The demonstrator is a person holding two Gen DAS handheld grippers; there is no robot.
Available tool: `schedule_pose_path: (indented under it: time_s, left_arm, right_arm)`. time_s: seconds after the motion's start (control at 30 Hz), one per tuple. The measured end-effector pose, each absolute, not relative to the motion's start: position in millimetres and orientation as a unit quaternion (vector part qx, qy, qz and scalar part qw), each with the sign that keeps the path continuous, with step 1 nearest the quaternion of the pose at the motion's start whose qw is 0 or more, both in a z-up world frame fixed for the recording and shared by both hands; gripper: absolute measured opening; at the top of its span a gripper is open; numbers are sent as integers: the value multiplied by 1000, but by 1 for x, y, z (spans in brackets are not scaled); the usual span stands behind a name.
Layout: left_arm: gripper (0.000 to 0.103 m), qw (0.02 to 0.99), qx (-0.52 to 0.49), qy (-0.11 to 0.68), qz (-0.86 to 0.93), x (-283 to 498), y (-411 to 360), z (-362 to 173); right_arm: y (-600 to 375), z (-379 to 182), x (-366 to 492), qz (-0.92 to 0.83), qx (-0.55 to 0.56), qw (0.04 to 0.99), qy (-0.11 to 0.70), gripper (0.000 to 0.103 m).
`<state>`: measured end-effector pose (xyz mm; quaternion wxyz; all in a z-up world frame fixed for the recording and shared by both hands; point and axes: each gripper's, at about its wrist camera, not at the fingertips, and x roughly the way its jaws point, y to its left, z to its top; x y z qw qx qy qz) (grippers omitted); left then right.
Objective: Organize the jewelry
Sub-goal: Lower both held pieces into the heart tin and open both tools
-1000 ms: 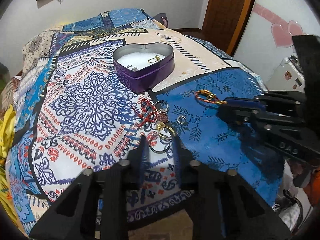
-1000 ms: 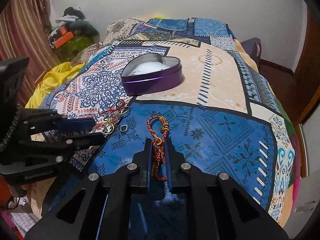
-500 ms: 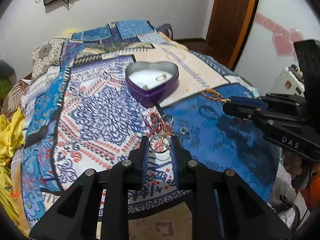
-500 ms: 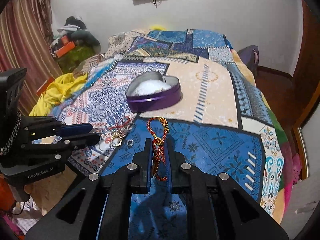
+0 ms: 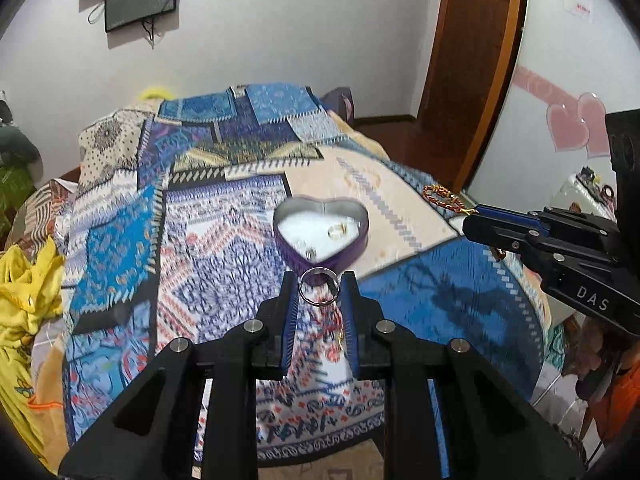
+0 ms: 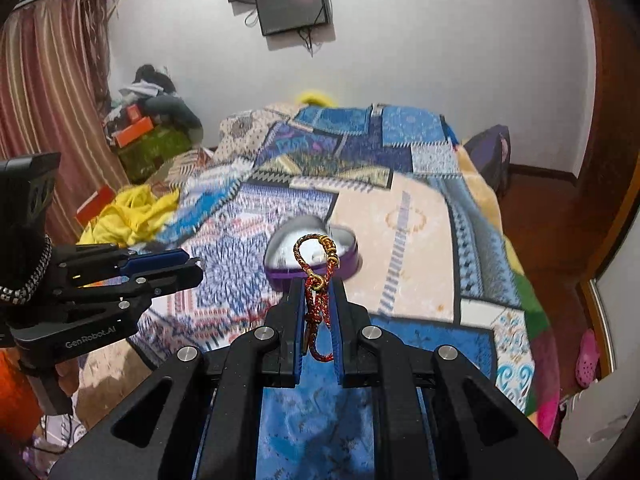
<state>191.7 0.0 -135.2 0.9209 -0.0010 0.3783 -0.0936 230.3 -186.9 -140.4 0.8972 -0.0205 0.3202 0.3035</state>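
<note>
A purple heart-shaped tin point(image 5: 320, 256) with a white lining stands on the patterned bedspread point(image 5: 224, 240), with a gold ring point(image 5: 337, 231) and another small piece inside. My left gripper point(image 5: 320, 292) is shut on a silver ring point(image 5: 319, 290) and holds it in the air in front of the tin. My right gripper point(image 6: 317, 300) is shut on a red-and-gold braided bracelet point(image 6: 316, 268), lifted above the bed on the tin's near side; the tin point(image 6: 348, 258) shows behind it. The right gripper also shows in the left wrist view point(image 5: 472, 216) with the bracelet point(image 5: 444, 197).
A yellow cloth point(image 5: 24, 292) lies at the bed's left edge. A wooden door point(image 5: 472, 60) and a panel with pink hearts point(image 5: 576, 128) stand to the right. Piled clothes and boxes point(image 6: 148, 128) sit by the curtain. The left gripper shows in the right wrist view point(image 6: 188, 268).
Both grippers have risen off the bedspread and moved toward the tin, the left one lifting the silver ring from the jewelry pile, the right one carrying the bracelet.
</note>
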Motion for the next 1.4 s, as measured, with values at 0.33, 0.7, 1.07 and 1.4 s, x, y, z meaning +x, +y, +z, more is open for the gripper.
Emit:
schedule_pose_path:
  time_s: [0.33,0.7,1.07,1.4]
  left_arm:
    - [20,934,-18,346,-89,213,11,-113]
    - [20,935,-26,343,-89,243,17,-118]
    - [20,918,-44,382,-98,282,25,-151]
    - [20,888,-40,440,-127,312,26,-187]
  right_arm:
    - [-180,-118,249,306,-8,909,284,10]
    - [-162,-127,274,318,-11,903,289,10]
    - [-134,-164,310,335,-31,876,346,10]
    - [-118,-191,331,355,-52,844,399,10]
